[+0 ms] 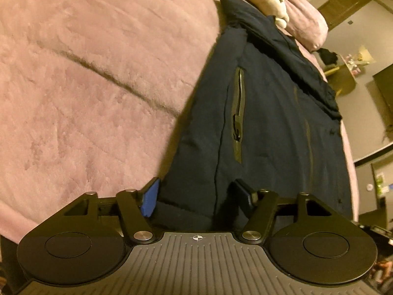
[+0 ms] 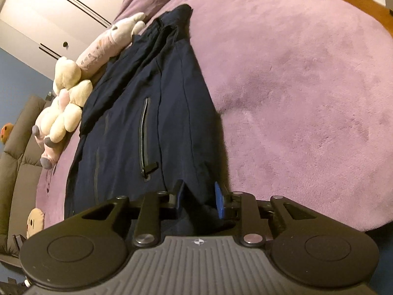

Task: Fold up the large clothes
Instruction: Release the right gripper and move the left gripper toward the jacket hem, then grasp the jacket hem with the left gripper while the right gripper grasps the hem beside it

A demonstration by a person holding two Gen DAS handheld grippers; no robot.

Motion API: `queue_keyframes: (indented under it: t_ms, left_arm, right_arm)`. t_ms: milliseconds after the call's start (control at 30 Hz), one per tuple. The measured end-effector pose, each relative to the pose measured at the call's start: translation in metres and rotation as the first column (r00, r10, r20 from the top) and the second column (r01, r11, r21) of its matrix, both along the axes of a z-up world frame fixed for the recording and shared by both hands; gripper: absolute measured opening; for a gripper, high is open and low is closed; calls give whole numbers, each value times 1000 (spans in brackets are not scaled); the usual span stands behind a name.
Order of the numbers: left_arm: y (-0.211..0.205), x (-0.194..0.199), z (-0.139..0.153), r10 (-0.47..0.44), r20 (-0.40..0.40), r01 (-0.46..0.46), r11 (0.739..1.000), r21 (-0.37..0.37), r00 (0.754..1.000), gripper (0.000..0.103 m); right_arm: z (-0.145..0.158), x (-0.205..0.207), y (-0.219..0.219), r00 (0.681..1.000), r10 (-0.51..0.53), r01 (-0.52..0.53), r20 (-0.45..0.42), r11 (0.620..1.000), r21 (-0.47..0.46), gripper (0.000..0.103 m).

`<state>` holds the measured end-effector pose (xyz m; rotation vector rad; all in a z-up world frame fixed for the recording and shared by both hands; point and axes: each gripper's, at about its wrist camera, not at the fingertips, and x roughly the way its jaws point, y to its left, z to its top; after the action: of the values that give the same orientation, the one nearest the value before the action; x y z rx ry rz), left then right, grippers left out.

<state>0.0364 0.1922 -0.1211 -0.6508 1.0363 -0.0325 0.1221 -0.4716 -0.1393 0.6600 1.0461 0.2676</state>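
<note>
1. Your pink plush blanket [image 1: 86, 73] covers the whole bed and fills most of both wrist views.
2. The dark navy jacket [image 1: 270, 123] lies flat on that blanket, folded lengthwise into a long strip, with a zipped pocket [image 1: 237, 113] facing up.
3. Pale stuffed toys [image 2: 68, 103] sit along the jacket's far edge, touching it near the collar end.
4. Your left gripper [image 1: 199, 194] is at the jacket's near hem; its jaws stand spread with the hem between them, and the pads are not pressing the cloth.
5. Your right gripper [image 2: 200, 198] is at the same hem, and its jaws are drawn close, pinching a bunched fold of the jacket.
</note>
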Motion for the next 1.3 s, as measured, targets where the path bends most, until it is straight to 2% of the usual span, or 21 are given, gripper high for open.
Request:
queue_keyframes:
  t_ms: [267, 400, 533, 633, 667, 733, 800, 900, 933, 967, 1033, 1167, 1300]
  left_arm:
    - [0, 8, -1, -66, -35, 66, 998, 0, 997, 68]
    - [-1, 7, 1, -79, -32, 79, 997, 3, 996, 54]
    - [3, 5, 6, -74, -13, 74, 996, -55, 997, 38]
    - [3, 6, 8, -70, -9, 69, 993, -94, 997, 38]
    - [2, 7, 7, -73, -16, 72, 993, -93, 997, 39]
    - [2, 9, 5, -72, -36, 68, 994, -82, 997, 48]
    - [1, 12, 4, -68, -46, 63, 994, -86, 997, 52]
    - [-3, 13, 3, -78, -54, 74, 995, -71, 995, 49]
    - [-5, 13, 5, -86, -46, 83, 994, -67, 995, 37]
    - [-4, 13, 6, -91, -36, 88, 993, -83, 995, 31]
    - [-2, 13, 13, -74, -15, 72, 991, -117, 997, 25]
    - [-2, 20, 37, -36, 79, 49, 983, -174, 996, 24]
    - [1, 39, 63, 34, 170, 0, 980, -197, 985, 23]
  right_arm:
    - [-7, 7, -3, 999, 29, -26, -35, 996, 82, 32]
    - [-6, 8, 3, 998, 51, -50, -25, 997, 55, 24]
    - [-5, 7, 1, 999, 49, -47, -18, 993, 108, 22]
    - [-6, 8, 0, 998, 52, -49, -24, 991, 121, 22]
    - [-7, 8, 0, 998, 53, -48, -31, 990, 132, 26]
    - [-10, 10, 0, 997, 53, -45, -51, 988, 151, 28]
    - [-11, 13, 4, 996, 69, -60, -61, 988, 140, 32]
    - [-10, 14, 12, 994, 95, -88, -55, 989, 115, 32]
    - [-8, 14, 14, 994, 98, -92, -51, 990, 102, 29]
    - [-7, 13, 16, 994, 101, -97, -44, 991, 89, 24]
    - [-2, 12, 18, 994, 105, -103, -22, 991, 86, 22]
    - [13, 14, 15, 996, 83, -87, 28, 982, 165, 20]
    - [36, 30, 16, 994, 39, -61, 100, 972, 226, 20]
